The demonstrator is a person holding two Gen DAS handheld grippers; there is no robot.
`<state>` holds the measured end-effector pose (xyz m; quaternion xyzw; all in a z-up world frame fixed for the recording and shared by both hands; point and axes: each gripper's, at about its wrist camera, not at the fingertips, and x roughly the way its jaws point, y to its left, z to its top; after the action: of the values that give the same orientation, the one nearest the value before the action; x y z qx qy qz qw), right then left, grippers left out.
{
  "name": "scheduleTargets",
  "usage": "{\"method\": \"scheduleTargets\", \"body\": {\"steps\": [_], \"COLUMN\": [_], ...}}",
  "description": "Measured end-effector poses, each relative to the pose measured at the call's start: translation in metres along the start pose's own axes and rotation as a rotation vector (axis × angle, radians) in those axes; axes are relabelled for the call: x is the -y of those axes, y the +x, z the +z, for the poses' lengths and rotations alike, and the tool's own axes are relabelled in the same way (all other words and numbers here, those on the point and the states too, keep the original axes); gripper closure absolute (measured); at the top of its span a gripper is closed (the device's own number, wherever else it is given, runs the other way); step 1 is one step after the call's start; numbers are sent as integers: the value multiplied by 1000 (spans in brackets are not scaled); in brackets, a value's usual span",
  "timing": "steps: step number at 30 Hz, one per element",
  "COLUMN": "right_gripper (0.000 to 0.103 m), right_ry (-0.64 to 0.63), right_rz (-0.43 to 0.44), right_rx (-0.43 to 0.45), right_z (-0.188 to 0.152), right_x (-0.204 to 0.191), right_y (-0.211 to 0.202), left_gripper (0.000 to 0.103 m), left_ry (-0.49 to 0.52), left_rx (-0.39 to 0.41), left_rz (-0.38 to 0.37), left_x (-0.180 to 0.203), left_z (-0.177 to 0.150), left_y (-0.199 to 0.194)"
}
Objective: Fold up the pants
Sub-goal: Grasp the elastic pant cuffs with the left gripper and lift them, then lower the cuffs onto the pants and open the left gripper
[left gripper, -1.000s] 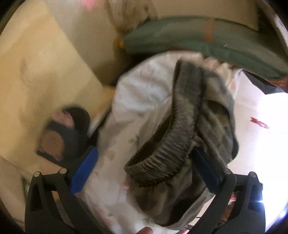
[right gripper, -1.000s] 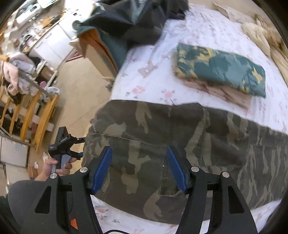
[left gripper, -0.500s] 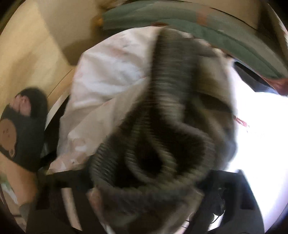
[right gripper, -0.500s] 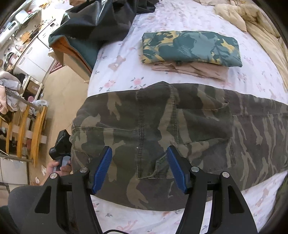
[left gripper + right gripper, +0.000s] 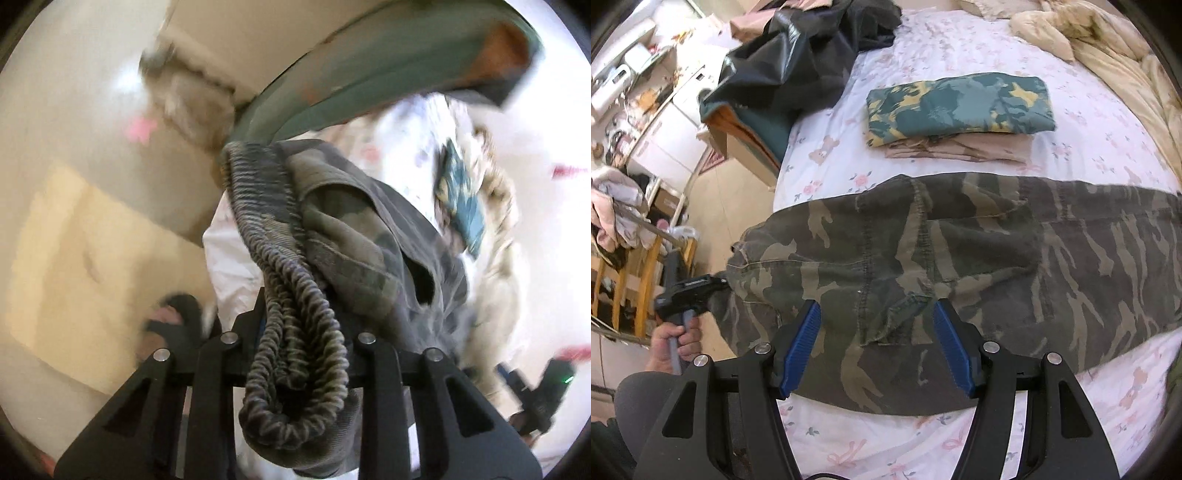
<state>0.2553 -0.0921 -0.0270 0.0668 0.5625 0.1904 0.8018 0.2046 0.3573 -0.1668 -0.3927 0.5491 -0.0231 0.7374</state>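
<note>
The camouflage pants [image 5: 960, 251] lie spread across the flowered bed sheet [image 5: 923, 443], waist end at the bed's left edge. My left gripper [image 5: 299, 332] is closing on the ribbed elastic waistband [image 5: 291, 295], which is bunched between its fingers and lifted off the sheet. In the right wrist view this left gripper [image 5: 690, 291] grips the waist corner, with a hand [image 5: 676, 339] on its handle. My right gripper [image 5: 877, 343] hovers open above the seat of the pants, with nothing between its blue pads.
A folded teal camouflage garment [image 5: 960, 103] lies on folded beige pants [image 5: 960, 149] behind the pants. A dark clothes pile [image 5: 812, 55] sits at the back left, a beige blanket [image 5: 1108, 48] at the back right. A slippered foot [image 5: 173, 321] stands on the floor beside the bed.
My left gripper went from wide open around the waistband to closed on it and rose, lifting the waist end. My right gripper slid sideways over the pants, still open.
</note>
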Motion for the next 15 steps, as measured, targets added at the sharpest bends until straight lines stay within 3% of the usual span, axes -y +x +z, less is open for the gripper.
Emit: {"method": "scheduleTargets", "body": {"steps": [2, 5, 8, 15], "right_gripper": [38, 38, 38, 37], "right_ry": [24, 69, 123, 218], "right_rz": [4, 11, 24, 92], "right_rx": [20, 37, 44, 112], "right_z": [-7, -20, -35, -55], "right_x": [13, 37, 66, 122], "right_y": [-9, -18, -24, -37], "left_gripper": [80, 80, 80, 80], "left_ry": [86, 122, 191, 531], "left_rx": [41, 45, 59, 198], "left_rz": [98, 122, 199, 355], "left_x": [21, 39, 73, 207], "left_z": [4, 12, 18, -19], "left_y": [-18, -31, -38, -55]}}
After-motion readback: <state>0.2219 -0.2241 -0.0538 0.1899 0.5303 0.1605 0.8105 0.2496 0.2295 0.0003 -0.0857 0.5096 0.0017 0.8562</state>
